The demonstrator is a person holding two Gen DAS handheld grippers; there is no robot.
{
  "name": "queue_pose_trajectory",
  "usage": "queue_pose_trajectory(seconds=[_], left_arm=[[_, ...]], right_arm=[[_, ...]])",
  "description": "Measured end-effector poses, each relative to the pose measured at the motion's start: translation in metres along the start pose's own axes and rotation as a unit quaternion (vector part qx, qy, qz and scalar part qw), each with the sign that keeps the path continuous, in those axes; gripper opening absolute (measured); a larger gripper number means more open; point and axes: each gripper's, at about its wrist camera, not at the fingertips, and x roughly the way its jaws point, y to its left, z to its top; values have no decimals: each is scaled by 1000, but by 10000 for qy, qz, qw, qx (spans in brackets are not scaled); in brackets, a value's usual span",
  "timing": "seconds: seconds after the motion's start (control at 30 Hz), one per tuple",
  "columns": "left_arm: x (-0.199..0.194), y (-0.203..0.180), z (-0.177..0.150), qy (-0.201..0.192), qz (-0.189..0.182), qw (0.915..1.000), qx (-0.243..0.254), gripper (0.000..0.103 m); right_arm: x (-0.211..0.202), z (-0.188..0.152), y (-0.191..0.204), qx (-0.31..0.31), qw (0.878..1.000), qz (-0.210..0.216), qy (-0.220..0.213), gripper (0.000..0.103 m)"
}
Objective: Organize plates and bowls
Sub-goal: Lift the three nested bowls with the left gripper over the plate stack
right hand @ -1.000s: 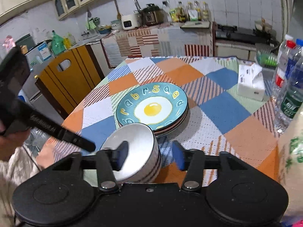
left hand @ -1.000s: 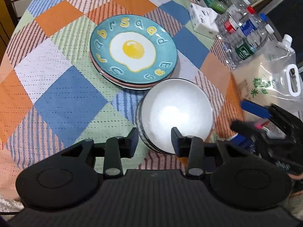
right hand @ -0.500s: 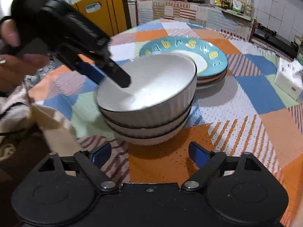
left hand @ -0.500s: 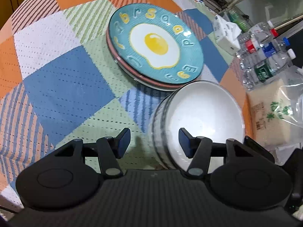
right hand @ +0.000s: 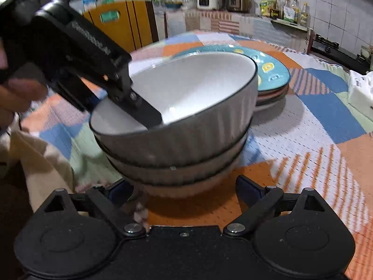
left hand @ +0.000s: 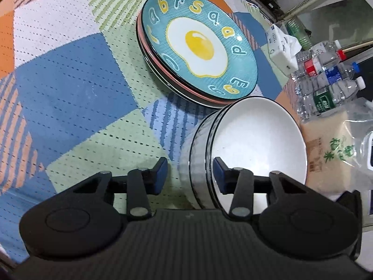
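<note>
The stack of plates (left hand: 198,46) lies flat on the checked cloth of the worktop (left hand: 70,88), its top plate face up with the fried-egg picture showing; being round, it has no long axis. Just beside it, nearer the cameras, the stack of bowls (left hand: 254,140) sits upright, mouths up — three nested bowls in the right wrist view (right hand: 177,140), the top one tilted a little in the stack. The left hand-held gripper (left hand: 190,175) straddles the near rim of the top bowl, one finger (left hand: 219,172) inside the bowl and the other outside its ribbed wall; its jaws are closing, but a gap shows on both sides of the rim. In the right wrist view that inner finger (right hand: 146,114) reaches down into the white bowl. The right hand-held gripper (right hand: 184,192) stands wide and is opening further, low at the foot of the bowl stack, its fingers either side of the bottom bowl and not pressing it. Water bottles (left hand: 326,79) and a tissue pack (left hand: 279,49) stand at the worktop's right edge.
</note>
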Motion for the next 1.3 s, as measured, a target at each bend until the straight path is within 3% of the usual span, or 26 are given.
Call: queue_pose_trajectory(seconds=[0.1,0.4,0.6,0.8,0.97,1.3], left_arm=[[1,2,0,0,-133,9999,-85,33],[-1,-3,-5,-97,-109,9999,79,33],[-7,-4,-9,211,20,9998,24,34],[-27,-11,-9,193,-4,9997,170,33],[-52,-22,8,113,-242,9994,229,33],[-89,-61,56,-307,-167,9966,751,34]], right_arm=[[3,3,-1,156,9997,158,-57,96],[10,-1,4,74,9990,215,-398,98],[4,-2,9,72,9990,333,-289,98],[-6,-2,21,52,9988,306,-384,98],[-26,16,24,-118,9973,216,-696,98],[-42,74,15,-681,9921,-105,-1046,98]])
